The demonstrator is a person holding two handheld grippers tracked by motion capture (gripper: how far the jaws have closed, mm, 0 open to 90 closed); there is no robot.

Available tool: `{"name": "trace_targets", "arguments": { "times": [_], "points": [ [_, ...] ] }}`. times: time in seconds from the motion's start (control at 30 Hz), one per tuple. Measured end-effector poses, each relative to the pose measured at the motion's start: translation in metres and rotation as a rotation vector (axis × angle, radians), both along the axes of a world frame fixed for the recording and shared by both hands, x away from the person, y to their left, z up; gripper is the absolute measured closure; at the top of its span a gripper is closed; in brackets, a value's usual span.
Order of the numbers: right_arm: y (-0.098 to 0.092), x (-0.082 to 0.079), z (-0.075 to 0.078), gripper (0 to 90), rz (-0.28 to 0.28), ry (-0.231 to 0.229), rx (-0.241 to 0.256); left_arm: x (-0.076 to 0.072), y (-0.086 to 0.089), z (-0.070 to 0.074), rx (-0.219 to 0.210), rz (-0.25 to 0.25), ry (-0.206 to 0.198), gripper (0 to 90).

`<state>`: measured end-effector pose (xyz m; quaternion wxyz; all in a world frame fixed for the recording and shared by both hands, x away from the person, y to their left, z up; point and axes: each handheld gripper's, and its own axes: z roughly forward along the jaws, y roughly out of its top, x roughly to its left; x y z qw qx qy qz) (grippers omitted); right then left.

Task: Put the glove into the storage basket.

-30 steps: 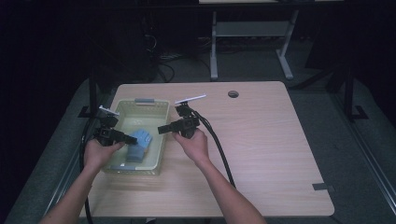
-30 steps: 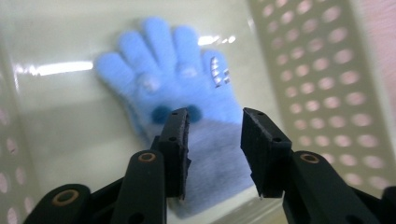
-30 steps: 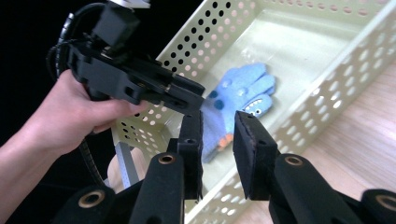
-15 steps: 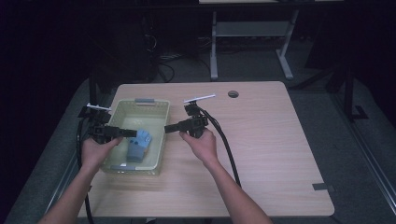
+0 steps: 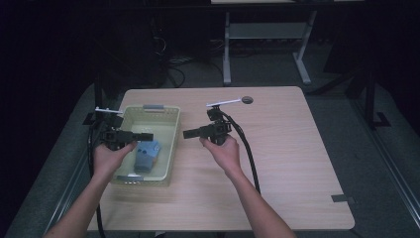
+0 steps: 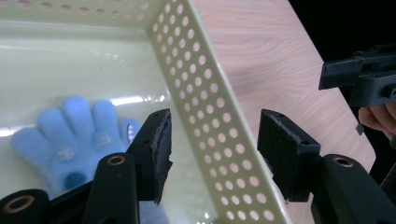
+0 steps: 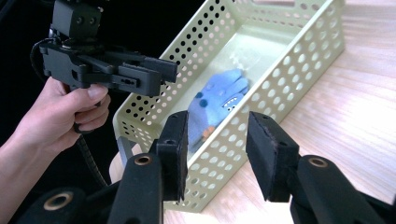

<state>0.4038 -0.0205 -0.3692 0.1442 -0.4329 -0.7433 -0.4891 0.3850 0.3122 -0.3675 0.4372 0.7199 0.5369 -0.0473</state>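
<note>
The blue glove (image 5: 146, 154) lies lengthwise in the basket (image 5: 169, 144) (fingers toward the far end); both the left gripper (image 6: 212, 144) and the right gripper (image 7: 215, 147) are empty, jaws apart.

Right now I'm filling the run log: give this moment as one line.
left gripper: open, above basket | right gripper: open, over table | blue glove: lying in basket, untouched

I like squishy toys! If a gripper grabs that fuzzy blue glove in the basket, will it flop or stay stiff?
Probably flop. The blue glove looks fuzzy and lies slumped flat in the basket, so its fingers would likely droop. It seems light and should squash between the jaws rather than slip.
</note>
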Motion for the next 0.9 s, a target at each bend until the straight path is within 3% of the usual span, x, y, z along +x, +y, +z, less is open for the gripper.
{"name": "trace_targets", "arguments": {
  "times": [0.9],
  "points": [
    [-0.056, -0.007, 0.009, 49.8, -0.065, -0.008, 0.031, 0.003, -0.040, 0.006, -0.021, -0.038, -0.031, 36.6]
  ]
}}
